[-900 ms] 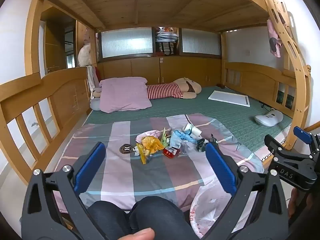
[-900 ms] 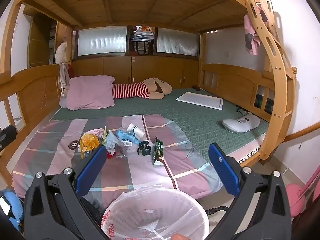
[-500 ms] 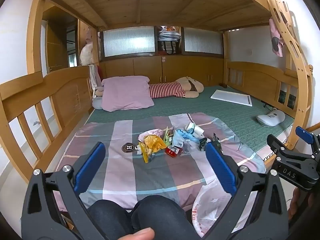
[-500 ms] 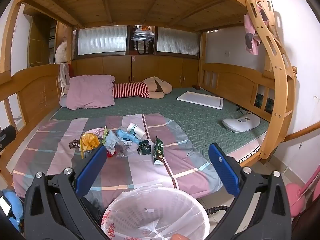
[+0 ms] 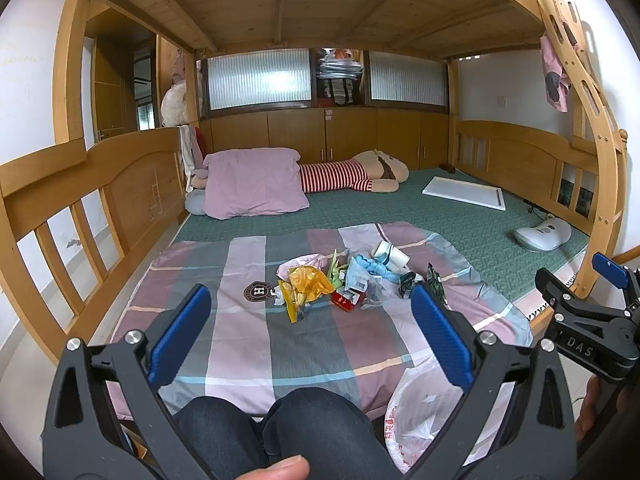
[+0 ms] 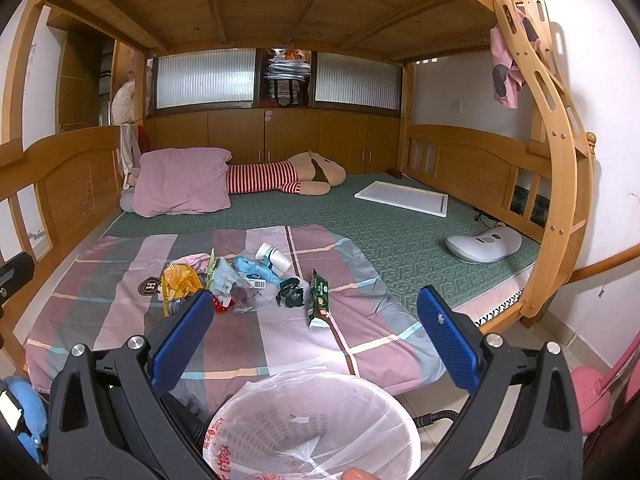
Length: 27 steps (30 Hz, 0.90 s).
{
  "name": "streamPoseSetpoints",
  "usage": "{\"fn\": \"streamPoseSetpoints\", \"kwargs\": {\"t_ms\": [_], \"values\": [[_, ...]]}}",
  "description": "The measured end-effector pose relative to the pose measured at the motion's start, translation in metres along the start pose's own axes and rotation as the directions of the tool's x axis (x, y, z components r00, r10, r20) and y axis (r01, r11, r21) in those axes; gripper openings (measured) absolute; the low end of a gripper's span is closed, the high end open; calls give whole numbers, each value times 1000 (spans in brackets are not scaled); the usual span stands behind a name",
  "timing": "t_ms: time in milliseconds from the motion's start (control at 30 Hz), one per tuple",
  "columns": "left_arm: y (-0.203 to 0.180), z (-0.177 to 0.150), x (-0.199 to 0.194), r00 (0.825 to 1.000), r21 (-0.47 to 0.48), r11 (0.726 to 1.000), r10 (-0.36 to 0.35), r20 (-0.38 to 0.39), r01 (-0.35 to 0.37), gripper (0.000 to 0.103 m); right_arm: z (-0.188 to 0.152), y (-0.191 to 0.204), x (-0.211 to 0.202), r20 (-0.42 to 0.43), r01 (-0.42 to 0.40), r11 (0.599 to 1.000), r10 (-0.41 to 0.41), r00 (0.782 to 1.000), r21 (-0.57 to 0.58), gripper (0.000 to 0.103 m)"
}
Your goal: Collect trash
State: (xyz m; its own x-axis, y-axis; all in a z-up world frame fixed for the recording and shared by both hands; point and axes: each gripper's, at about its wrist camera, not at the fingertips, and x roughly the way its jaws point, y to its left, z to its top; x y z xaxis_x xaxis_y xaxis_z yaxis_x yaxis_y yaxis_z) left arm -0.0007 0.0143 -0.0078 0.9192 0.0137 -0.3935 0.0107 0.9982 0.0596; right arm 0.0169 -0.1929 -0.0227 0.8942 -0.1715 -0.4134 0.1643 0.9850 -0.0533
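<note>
While both grippers, left gripper (image 5: pixel 310 332) and right gripper (image 6: pixel 314 330), gape wide and empty, trash pile (image 6: pixel 240 284) lies untouched ahead of jaws; bin (image 6: pixel 312 420) beneath looks nearly empty.

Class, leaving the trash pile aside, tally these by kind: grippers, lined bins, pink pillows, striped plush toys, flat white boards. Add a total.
Grippers: 2 (left gripper, right gripper)
lined bin: 1
pink pillow: 1
striped plush toy: 1
flat white board: 1
Total: 6

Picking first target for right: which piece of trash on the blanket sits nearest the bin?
The green snack wrapper: it lies apart at the pile's right edge, closest to the lined bin; the other pieces cluster farther back and left.
</note>
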Motion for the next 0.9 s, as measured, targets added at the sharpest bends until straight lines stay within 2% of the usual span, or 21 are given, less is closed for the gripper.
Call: {"fn": "streamPoseSetpoints", "kwargs": {"t_ms": [767,900], "values": [[4,-6,3,1000,0,1000,-1,-8,1,100,-7,0,5,-8,0,1000,0,1000,-1,100],[4,-5,4,1000,-1,1000,-1,-9,1,100,-21,1,10,-17,-1,1000,1,1000,1,100]]}}
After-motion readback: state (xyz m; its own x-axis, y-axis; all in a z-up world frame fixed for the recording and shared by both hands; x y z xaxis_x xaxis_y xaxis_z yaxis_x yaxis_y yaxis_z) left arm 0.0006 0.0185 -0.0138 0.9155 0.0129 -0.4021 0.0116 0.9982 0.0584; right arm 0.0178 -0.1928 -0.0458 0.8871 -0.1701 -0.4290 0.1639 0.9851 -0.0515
